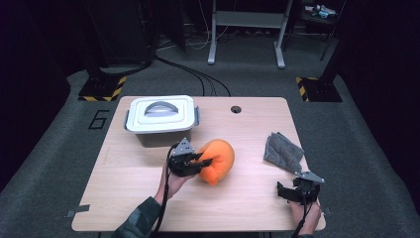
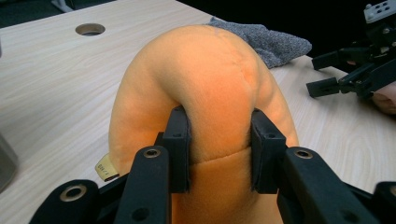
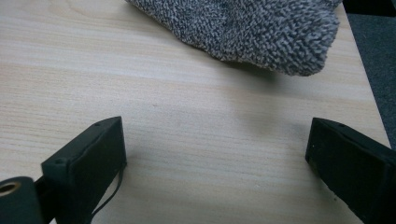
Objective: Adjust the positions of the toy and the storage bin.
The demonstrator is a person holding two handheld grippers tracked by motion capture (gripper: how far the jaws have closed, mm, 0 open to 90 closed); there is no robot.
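From above, the left gripper (image 1: 200, 161) pinches the orange plush (image 1: 218, 160) mid-table right of the lidded bin (image 1: 161, 119); its own view shows jaws squeezing soft fabric that might slip free, while the right gripper (image 3: 215, 154) stands spread near the grey cloth (image 3: 243, 28).

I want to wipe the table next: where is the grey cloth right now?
In the high view the grey cloth lies near the table's right edge, just beyond the open right claw and right of the orange plush.
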